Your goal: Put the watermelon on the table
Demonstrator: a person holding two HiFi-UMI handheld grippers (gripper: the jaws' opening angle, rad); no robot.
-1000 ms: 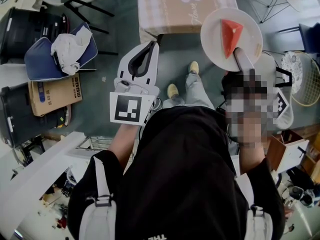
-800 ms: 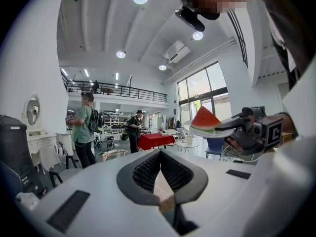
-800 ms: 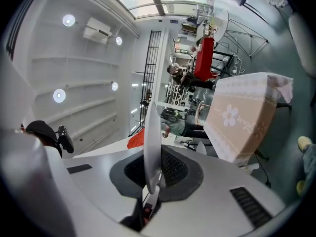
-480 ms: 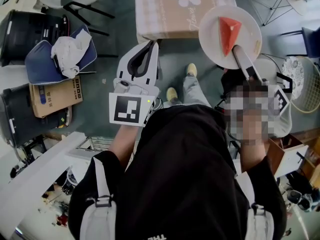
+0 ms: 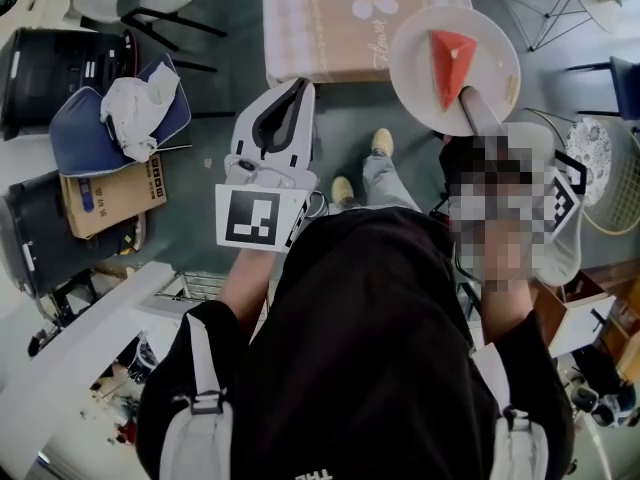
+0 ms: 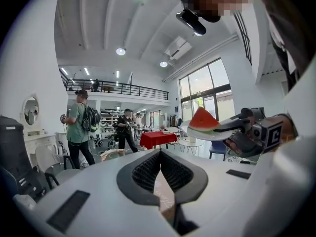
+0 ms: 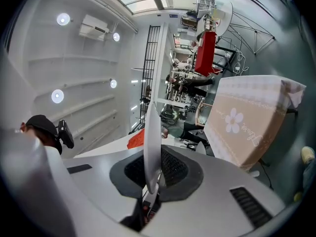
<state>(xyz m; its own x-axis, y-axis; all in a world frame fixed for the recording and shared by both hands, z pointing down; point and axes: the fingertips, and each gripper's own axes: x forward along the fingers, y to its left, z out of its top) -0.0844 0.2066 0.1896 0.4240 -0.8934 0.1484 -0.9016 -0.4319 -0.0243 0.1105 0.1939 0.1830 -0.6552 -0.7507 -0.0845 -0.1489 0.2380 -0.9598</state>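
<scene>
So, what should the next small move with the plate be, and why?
Probably carry the plate forward, fully above the table: the right gripper clamps its rim, and from the head view the plate with the watermelon slice overlaps only the table's near corner.

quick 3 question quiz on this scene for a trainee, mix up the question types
1. True or false: the watermelon slice lies on a white plate.
2. What do the right tongs grip? A: the plate's rim. B: the slice itself. C: nothing.
3. Fill in: the left tongs are shut and hold ____.

Key: 1 true; 2 A; 3 nothing.
</scene>
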